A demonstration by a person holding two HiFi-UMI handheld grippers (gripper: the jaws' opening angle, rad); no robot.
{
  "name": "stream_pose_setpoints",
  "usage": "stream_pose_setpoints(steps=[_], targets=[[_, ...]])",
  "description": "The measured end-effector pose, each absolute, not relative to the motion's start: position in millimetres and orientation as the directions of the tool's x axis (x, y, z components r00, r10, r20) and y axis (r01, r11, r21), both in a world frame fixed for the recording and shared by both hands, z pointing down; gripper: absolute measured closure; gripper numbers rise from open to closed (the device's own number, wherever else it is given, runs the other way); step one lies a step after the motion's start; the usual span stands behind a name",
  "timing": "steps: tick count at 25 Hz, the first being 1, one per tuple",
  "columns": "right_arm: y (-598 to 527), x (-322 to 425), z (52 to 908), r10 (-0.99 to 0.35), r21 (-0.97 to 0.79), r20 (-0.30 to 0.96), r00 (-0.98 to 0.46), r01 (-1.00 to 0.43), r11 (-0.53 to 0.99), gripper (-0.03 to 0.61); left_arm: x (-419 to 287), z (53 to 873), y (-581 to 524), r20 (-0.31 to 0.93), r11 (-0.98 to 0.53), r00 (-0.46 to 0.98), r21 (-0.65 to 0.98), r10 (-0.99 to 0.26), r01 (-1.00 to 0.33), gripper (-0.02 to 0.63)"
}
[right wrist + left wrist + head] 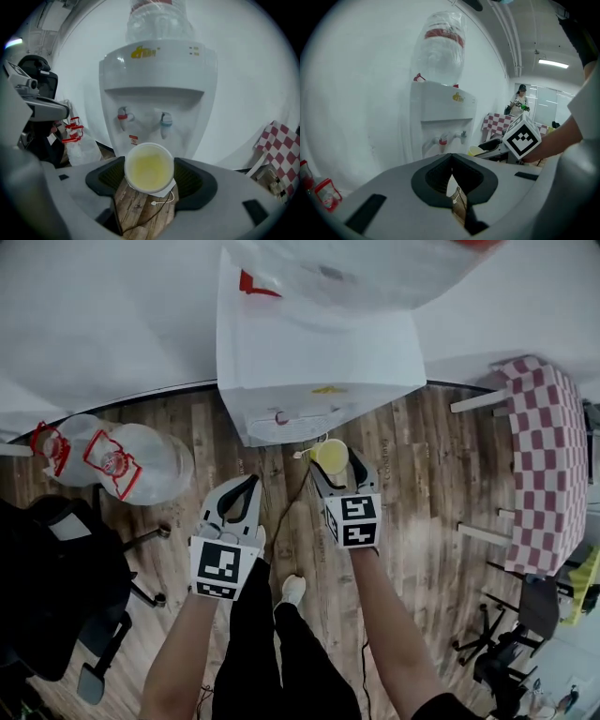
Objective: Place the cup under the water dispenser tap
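- Head view, far left: a black office chair (58,589) stands on the wooden floor (422,521).
- 2 large clear water bottles (131,461) with red handles lie on the floor next to the wall, left of the water dispenser (319,362).
- The left gripper (240,501) is held over the floor, left of the person's white shoe (293,589). It is apart from the dispenser.
- Left gripper view: the left gripper (451,161) has its 2 jaws drawn together at the tips. Only a narrow slit of floor shows between the pads, and nothing is held.
- The water dispenser (157,89) is white and carries an inverted bottle on top. A red tap (123,116) sits left of a blue tap (166,120) in its recess.
- The cup (149,168) is pale yellow inside with a white rim. It is upright, in front of the dispenser and lower than both taps in the right gripper view. It does not touch the dispenser.
- The right gripper (149,174) has 1 jaw pressed on each side of the cup.
- Head view: the cup (330,454) sits in the right gripper (331,463), just in front of the dispenser's front face and above the floor.
- A table with a red-and-white checkered cloth (548,460) stands at the far right, well apart from the dispenser.
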State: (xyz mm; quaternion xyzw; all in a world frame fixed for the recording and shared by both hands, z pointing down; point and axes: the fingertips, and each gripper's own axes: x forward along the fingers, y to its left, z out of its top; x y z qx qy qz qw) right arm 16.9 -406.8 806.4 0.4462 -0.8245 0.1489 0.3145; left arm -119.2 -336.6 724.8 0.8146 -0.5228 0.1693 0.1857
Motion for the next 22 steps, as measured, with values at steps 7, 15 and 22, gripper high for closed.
stream_pose_setpoints(steps=[7,15,22], targets=[[-447.1,10.9,866.2,-0.654,0.049,0.655,-0.379,-0.842,0.537,0.241,-123.4,768.2,-348.7,0.471,-0.384,0.398,0.13,-0.787,-0.914,0.6],[-474.4,12.1,894.9,-0.663,0.083,0.665,-0.346,-0.847,0.525,0.241,-135.3,791.2,-345.1,0.483,-0.378,0.398,0.145,-0.779,-0.915,0.6],[-482.8,8.3,905.5,-0.654,0.098,0.676,-0.34,-0.838,0.537,0.241,-134.2,800.9,-343.8,0.497,-0.382,0.405,0.151,-0.768,-0.912,0.6]])
